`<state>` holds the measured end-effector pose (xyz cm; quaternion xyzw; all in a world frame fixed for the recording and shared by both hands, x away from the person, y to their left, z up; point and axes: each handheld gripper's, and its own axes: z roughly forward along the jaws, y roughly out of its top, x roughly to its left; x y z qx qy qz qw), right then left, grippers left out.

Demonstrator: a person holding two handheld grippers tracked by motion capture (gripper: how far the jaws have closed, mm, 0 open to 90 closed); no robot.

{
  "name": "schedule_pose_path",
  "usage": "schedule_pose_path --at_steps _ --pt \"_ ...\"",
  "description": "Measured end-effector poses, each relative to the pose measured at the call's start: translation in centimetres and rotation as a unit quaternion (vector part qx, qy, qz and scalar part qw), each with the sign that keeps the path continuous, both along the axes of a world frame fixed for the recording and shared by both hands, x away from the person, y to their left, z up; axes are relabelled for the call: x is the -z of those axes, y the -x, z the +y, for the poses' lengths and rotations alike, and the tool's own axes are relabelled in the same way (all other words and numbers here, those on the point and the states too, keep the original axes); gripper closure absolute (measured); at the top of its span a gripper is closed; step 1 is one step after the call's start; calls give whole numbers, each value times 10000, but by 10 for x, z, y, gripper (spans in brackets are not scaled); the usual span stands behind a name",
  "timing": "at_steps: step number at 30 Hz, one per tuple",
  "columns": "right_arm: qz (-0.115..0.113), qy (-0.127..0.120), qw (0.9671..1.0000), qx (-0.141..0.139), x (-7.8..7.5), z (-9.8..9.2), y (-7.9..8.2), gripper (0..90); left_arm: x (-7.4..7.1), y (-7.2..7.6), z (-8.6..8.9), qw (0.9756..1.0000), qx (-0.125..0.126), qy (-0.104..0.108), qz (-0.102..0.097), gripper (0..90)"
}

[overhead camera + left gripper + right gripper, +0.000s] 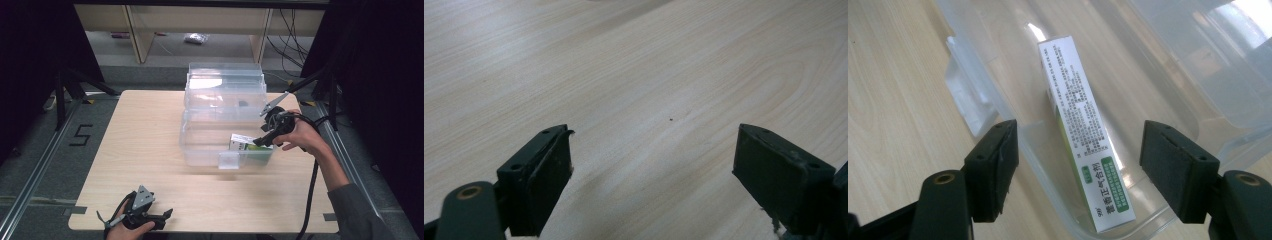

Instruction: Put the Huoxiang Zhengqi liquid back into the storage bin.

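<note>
Light wood tabletop (pixel 150 150) carries a clear plastic bin (pixel 200 150). Inside it, near the front right corner, lies a white-and-green medicine box (pixel 1083 135). Right gripper (pixel 1078 165) hovers over the box, jaws spread, pads clear of it on either side. Left gripper (pixel 651 165) rests at the near table edge, jaws apart. Box print is too small to read; its far end blurs behind the bin wall.

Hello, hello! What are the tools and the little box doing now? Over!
Right tool open above the white-and-green box, not gripping. Box lies in the clear bin. Left tool open, idle over bare table. Nothing in the way.
</note>
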<state>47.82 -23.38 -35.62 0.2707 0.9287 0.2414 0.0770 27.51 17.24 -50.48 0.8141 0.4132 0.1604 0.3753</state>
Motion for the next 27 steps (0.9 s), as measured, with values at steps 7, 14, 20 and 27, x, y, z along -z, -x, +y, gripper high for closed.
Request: schedule_pose_path --at_steps 7,14,20,27 --pt "-76 2 9998 167 -5 -1 5 288 -1 0 0 10000 12 -27 11 150" --pt "-90 -146 9990 404 -3 -4 7 199 0 1 -1 10000 11 81 6 150" --pt "-48 -171 9976 676 0 -7 12 171 0 1 -1 10000 10 84 10 150" --pt "-202 -359 9959 801 -1 -12 16 167 1 1 -1 9999 12 99 -15 150"
